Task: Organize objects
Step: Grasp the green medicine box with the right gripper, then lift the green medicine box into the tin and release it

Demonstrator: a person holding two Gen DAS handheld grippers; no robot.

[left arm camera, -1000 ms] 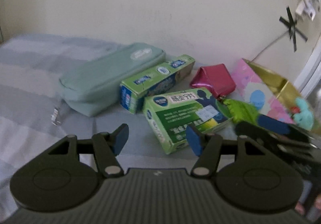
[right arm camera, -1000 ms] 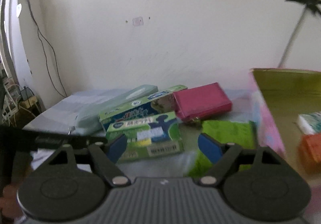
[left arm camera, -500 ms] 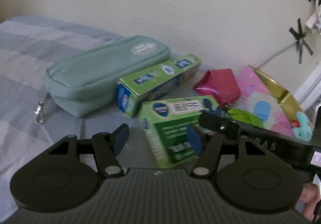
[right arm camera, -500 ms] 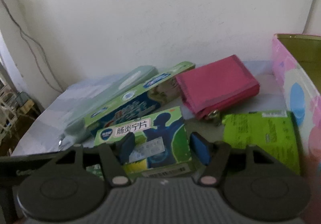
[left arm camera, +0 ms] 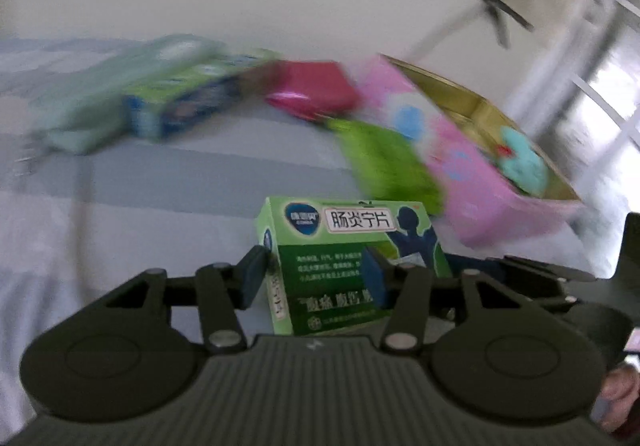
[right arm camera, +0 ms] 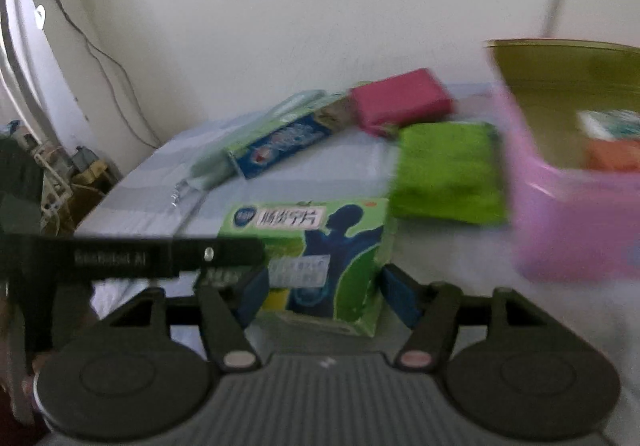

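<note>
A green medicine box [left arm camera: 352, 222] with a blue figure on it sits between both grippers, away from the pile. My left gripper [left arm camera: 314, 276] is closing on it, with one pad on the box's left end and the other against its front. The box stays sharp while the background blurs. In the right wrist view the same box [right arm camera: 320, 230] lies between the jaws of my right gripper [right arm camera: 324, 296], which are opening. The right pad stands just off the box's edge. The left gripper's black finger [right arm camera: 160, 258] reaches in from the left.
A teal pouch [left arm camera: 100, 102], a toothpaste box [left arm camera: 180, 106], a magenta wallet [left arm camera: 312, 90] and a lime-green packet [left arm camera: 388, 162] lie near the wall on the striped sheet. A pink tin [left arm camera: 472, 166], gold inside, stands at the right and holds a teal toy [left arm camera: 520, 162].
The medicine box has come away from the pile toward me, between both grippers. The left jaws have narrowed onto it. The right jaws narrowed around it, then widened.
</note>
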